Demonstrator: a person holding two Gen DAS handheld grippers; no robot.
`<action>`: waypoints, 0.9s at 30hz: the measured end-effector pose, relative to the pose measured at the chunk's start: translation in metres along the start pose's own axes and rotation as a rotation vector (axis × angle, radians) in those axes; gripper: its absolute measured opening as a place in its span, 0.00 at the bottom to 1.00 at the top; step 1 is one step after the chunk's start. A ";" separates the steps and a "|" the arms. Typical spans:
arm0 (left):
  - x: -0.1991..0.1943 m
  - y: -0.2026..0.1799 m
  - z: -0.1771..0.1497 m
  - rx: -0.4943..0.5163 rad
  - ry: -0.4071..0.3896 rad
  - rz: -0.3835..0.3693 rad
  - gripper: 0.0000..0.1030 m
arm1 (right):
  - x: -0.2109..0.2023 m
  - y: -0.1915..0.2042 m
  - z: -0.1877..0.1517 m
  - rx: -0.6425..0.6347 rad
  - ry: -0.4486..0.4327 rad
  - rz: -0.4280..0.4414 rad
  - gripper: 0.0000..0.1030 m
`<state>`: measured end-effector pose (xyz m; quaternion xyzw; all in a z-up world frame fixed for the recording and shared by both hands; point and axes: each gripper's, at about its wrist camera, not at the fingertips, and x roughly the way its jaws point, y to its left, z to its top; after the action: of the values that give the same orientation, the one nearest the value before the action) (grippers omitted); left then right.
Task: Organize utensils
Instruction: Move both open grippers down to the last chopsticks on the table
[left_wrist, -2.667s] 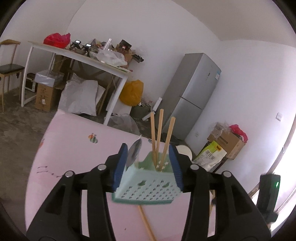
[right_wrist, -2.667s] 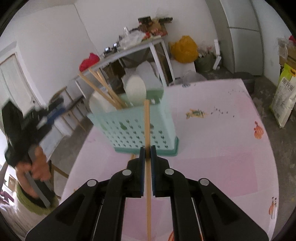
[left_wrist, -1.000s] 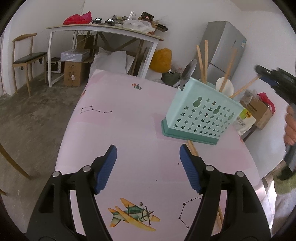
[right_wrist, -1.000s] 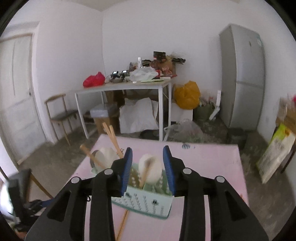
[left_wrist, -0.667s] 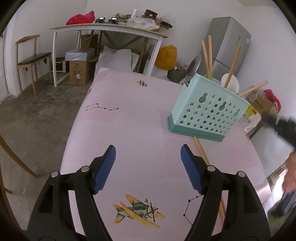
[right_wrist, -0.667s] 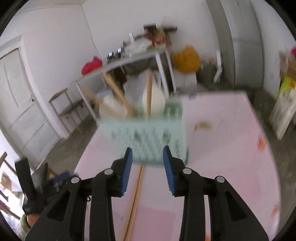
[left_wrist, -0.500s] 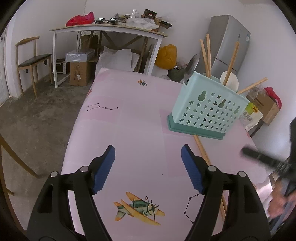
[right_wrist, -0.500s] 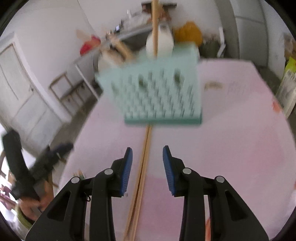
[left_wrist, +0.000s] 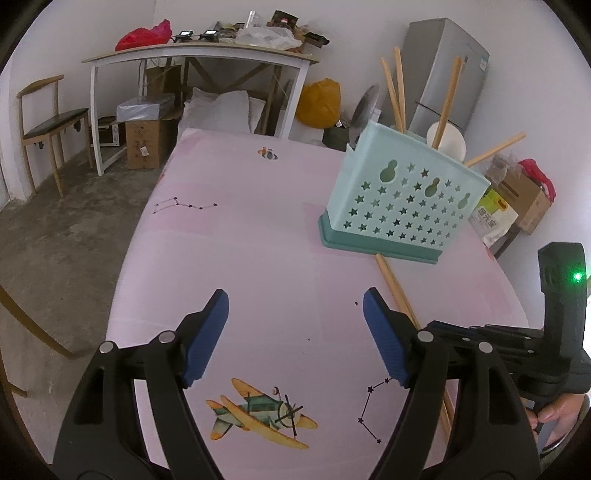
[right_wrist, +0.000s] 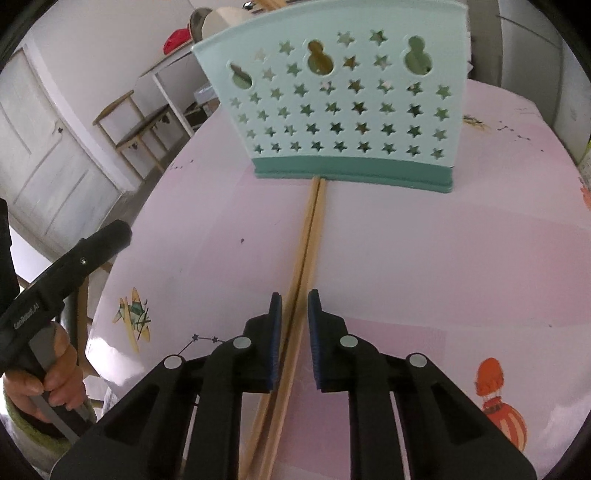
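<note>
A: Right wrist view: what is the right gripper (right_wrist: 294, 325) doing?

B: It is hovering low over the pink table (right_wrist: 424, 258) with its jaws parted by a narrow gap. Two chopsticks (right_wrist: 304, 254) are lying side by side on the table and are passing between the blue pads (right_wrist: 275, 332). The pads are not pressing on the chopsticks; a gap is showing on the right-hand side, so nothing is being gripped.

A: Where are the chopsticks running?

B: Their far ends are reaching the base of the basket (right_wrist: 347, 110), and their near ends are disappearing under the gripper body. The basket is standing upright on the table, straight ahead of the gripper. It is mint green with star-shaped holes and a darker base.

A: Left wrist view: what is the state of the left gripper (left_wrist: 295, 332)?

B: Its jaws are standing wide apart and holding nothing. It is hanging above a bare part of the table (left_wrist: 240, 240), near an airplane print (left_wrist: 260, 410).

A: What is the basket (left_wrist: 399, 206) holding in this view?

B: Several chopsticks (left_wrist: 397, 88) are standing upright or leaning in it, next to a metal spoon (left_wrist: 364, 110) and a white spoon (left_wrist: 447, 142). The two loose chopsticks (left_wrist: 393, 286) are lying on the table, running from the basket base toward the right gripper (left_wrist: 517, 343), which is showing at the right edge.
</note>
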<state>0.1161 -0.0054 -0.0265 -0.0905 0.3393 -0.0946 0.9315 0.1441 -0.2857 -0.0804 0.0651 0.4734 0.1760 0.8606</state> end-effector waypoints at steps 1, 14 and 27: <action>0.001 -0.001 0.000 0.004 0.003 -0.002 0.69 | 0.003 0.004 0.003 -0.004 -0.002 -0.001 0.13; 0.014 -0.019 -0.005 0.062 0.043 -0.043 0.69 | -0.005 -0.010 0.006 0.052 -0.033 0.038 0.10; 0.020 -0.055 -0.003 0.137 0.066 -0.059 0.63 | -0.013 -0.019 -0.003 0.022 -0.046 -0.060 0.06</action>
<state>0.1234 -0.0632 -0.0284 -0.0334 0.3597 -0.1478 0.9207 0.1397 -0.3079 -0.0774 0.0643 0.4574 0.1431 0.8753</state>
